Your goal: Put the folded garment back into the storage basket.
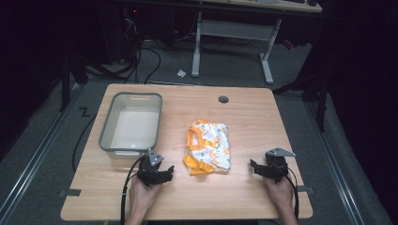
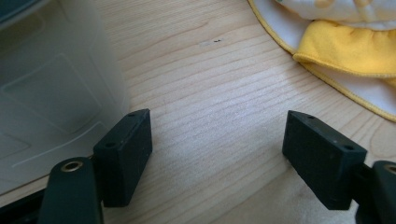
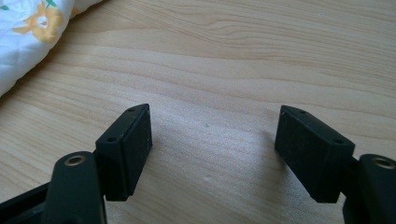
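Note:
A folded white garment with orange flowers and yellow-orange trim (image 1: 209,147) lies at the middle of the wooden table (image 1: 244,112). Left of it stands a grey-rimmed translucent bin (image 1: 131,124). My left gripper (image 1: 165,171) rests near the front edge, just below the bin and left of the garment, jaws open over bare wood (image 2: 217,140). The bin wall (image 2: 51,88) and the garment's yellow edge (image 2: 345,49) show in the left gripper view. My right gripper (image 1: 256,167) sits right of the garment, open (image 3: 212,144), with the garment's flowered corner (image 3: 32,32) at its upper left.
A round cable hole (image 1: 223,99) sits near the table's far edge. Beyond the table are a desk frame with white legs (image 1: 232,33), cables on the grey floor (image 1: 141,61), and a scrap of paper (image 1: 181,73). Bare wood lies right of the garment.

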### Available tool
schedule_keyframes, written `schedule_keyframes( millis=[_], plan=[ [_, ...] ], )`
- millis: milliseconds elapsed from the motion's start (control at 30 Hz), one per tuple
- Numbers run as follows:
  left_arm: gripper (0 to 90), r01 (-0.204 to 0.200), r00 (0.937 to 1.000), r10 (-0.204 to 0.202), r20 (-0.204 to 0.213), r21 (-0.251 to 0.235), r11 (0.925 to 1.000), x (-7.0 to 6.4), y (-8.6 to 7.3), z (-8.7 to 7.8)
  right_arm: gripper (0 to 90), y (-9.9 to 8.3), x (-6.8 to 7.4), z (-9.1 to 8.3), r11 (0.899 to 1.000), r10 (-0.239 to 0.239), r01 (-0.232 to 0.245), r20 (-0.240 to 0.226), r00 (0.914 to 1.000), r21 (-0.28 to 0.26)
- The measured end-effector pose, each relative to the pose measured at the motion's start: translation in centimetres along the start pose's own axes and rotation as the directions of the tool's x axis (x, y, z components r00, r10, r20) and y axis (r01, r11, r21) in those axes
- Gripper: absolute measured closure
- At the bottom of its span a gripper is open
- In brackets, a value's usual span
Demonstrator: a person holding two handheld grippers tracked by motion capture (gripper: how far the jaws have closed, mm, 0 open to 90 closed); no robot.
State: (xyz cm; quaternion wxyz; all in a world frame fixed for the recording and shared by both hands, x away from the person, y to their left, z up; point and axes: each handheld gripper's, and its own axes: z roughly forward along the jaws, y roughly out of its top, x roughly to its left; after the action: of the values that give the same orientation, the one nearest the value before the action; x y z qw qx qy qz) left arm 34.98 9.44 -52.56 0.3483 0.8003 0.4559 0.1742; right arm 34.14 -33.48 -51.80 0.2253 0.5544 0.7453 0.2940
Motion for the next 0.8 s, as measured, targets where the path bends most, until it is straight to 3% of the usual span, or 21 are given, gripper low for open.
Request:
schedule_keyframes(
  millis=[67, 100, 233, 400, 800],
  plan=[
    [27.0, -0.006, 1.0, 0.006, -0.004, -0.019, 0.9998, -0.3, 0.1, 0.0, 27.8, 0.0, 0.0, 0.0, 1.0, -0.001, 0.001, 0.0, 1.0, -0.001],
    [26.7, 0.011, 0.9998, -0.011, 0.015, -0.032, 0.9994, -0.3, 0.4, 0.0, 27.7, 0.0, 0.0, 0.0, 1.0, 0.001, -0.001, 0.001, 1.0, 0.0],
    [26.2, 0.04, 0.9989, -0.039, 0.025, -0.03, 0.9987, -0.4, 0.8, 0.2, 27.7, 0.0, 0.0, 0.0, 1.0, -0.001, 0.001, 0.001, 1.0, -0.001],
    [27.8, 0.009, 0.9994, -0.008, 0.034, -0.031, 0.9995, -1.2, 1.3, 0.2, 27.7, 0.0, 0.0, 0.0, 1.0, -0.001, 0.001, 0.001, 1.0, -0.001],
    [26.1, 0.024, 0.9951, -0.019, 0.097, -0.047, 0.9986, -2.2, 3.8, -0.5, 27.7, 0.0, 0.0, 0.0, 1.0, -0.004, 0.004, -0.004, 1.0, -0.001]
  ],
)
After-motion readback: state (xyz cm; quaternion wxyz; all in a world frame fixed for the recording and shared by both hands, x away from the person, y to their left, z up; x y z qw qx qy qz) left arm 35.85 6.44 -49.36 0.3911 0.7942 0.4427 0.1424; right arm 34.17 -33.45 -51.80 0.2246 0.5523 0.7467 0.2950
